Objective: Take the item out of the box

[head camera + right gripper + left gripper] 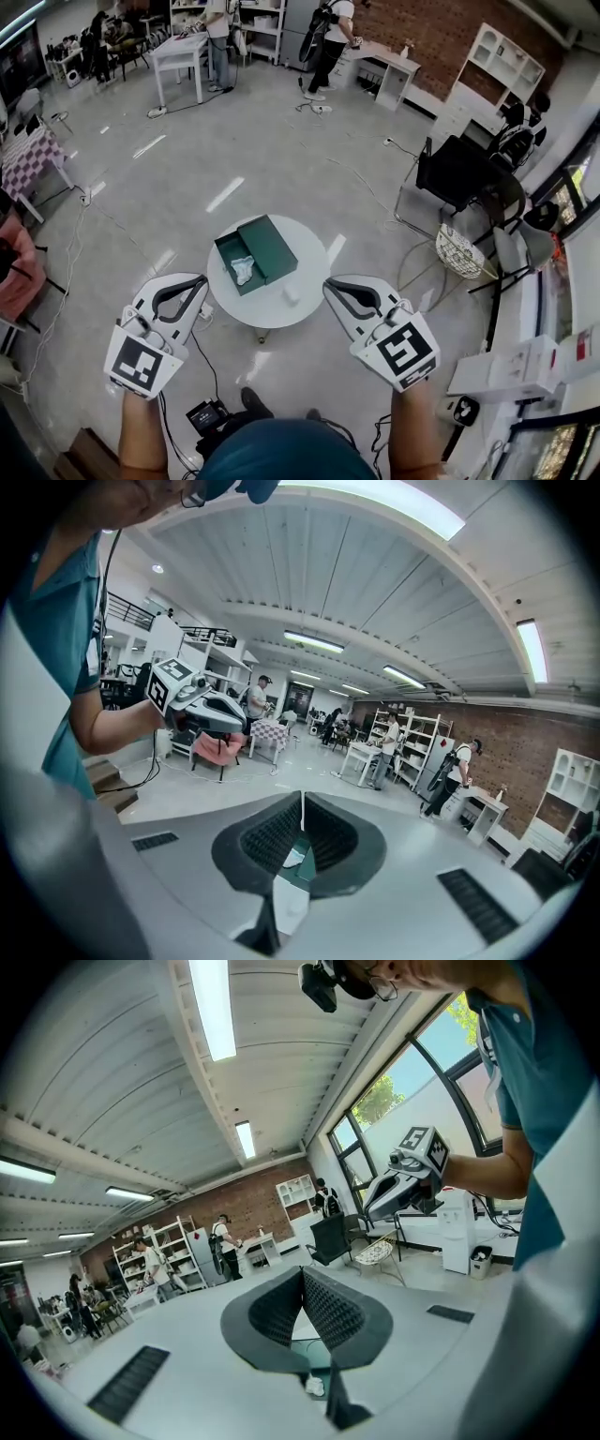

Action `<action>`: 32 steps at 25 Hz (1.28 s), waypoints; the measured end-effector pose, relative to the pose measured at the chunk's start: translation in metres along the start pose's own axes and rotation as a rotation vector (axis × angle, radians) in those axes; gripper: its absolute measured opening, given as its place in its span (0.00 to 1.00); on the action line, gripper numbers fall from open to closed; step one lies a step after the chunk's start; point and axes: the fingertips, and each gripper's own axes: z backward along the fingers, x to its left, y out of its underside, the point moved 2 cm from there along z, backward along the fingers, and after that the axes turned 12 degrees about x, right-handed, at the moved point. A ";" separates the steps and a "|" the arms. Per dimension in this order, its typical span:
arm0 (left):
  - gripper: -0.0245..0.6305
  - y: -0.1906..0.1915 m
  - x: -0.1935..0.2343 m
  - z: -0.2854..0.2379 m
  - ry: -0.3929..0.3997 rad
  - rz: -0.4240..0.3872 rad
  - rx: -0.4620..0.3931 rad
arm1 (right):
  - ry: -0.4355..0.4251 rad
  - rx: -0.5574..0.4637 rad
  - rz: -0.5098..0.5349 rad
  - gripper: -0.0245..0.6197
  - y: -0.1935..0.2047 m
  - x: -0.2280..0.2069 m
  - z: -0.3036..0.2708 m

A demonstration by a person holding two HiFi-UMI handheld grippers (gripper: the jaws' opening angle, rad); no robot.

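A dark green box (228, 253) lies open on the round white table (309, 309), its lid (270, 246) lying against its right side. A crumpled white item (243, 270) rests inside the box. My left gripper (199, 279) hovers off the table's near left edge, shut and empty. My right gripper (329, 282) hovers off the near right edge, also shut with nothing in it. In the left gripper view the pads (333, 1312) meet at their tips; the right gripper view shows its pads (272, 841) pressed together, with a sliver of the green box (302, 850) behind them.
A small white object (291, 295) sits on the table near the right gripper. A black chair (459, 173) and a wire basket chair (459, 251) stand to the right. Cables run over the floor. People work at white tables (183, 52) far behind.
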 end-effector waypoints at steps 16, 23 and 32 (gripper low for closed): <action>0.07 0.077 0.084 -0.005 -0.023 0.015 0.016 | -0.005 0.018 0.024 0.10 -0.043 -0.002 -0.104; 0.07 0.077 0.091 -0.019 -0.103 0.051 0.052 | -0.092 -0.024 0.074 0.10 -0.041 -0.034 -0.141; 0.07 0.101 0.164 -0.043 -0.201 0.155 0.119 | -0.222 -0.011 0.114 0.10 -0.076 -0.075 -0.235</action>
